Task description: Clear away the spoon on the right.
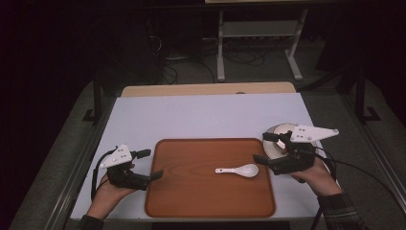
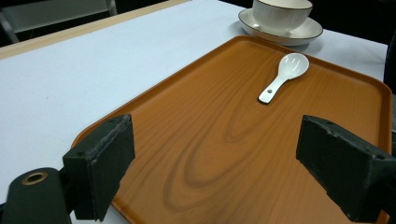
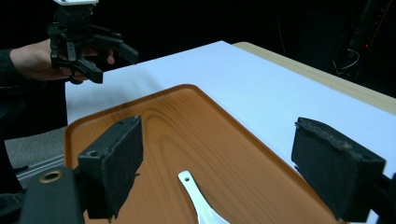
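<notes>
White spoon (image 1: pixel 238 170) lying on wooden tray (image 1: pixel 191 203), right of tray centre, bowl end pointing toward tray's right edge. Cup on saucer (image 2: pixel 280 21) sitting off tray, just past its right far corner. Right gripper (image 1: pixel 261 160) hovering at tray's right edge, jaws standing wide apart, nothing between them. Left gripper (image 1: pixel 155 175) waiting at tray's left edge, jaws likewise parted, empty. Judgement: spoon seemingly placed already; cup and saucer probably remaining to go onto tray.
</notes>
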Motion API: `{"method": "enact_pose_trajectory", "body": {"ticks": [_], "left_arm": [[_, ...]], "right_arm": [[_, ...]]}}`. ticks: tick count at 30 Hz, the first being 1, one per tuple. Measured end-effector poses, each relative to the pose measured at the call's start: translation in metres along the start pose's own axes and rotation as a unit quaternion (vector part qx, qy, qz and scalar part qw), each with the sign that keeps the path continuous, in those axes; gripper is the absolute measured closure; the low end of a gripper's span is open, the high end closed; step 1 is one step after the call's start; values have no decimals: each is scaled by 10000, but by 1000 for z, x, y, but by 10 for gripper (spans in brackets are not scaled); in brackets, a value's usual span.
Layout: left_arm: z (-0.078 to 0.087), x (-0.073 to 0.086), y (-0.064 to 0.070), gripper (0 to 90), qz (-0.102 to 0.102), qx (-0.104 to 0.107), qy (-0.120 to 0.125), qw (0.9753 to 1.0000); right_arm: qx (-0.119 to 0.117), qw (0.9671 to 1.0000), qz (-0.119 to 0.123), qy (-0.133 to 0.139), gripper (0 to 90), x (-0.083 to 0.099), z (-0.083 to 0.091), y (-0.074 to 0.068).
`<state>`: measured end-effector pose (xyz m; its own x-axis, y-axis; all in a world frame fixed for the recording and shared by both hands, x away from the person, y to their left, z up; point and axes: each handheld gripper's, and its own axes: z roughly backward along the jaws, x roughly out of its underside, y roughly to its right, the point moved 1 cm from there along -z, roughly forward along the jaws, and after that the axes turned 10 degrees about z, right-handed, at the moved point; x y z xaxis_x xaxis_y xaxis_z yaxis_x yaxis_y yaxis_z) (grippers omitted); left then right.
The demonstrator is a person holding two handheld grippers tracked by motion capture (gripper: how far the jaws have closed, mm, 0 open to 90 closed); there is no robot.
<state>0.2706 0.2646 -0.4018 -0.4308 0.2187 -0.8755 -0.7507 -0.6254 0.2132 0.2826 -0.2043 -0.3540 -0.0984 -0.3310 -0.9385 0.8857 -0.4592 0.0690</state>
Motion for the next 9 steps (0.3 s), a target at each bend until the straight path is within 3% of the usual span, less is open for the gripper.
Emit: {"method": "enact_pose_trajectory", "body": {"ticks": [9], "left_arm": [[0, -1, 0, 111, -20, -10, 20, 10000]], "right_arm": [[5, 10000, 7, 29, 158, 2, 6, -1]]}}
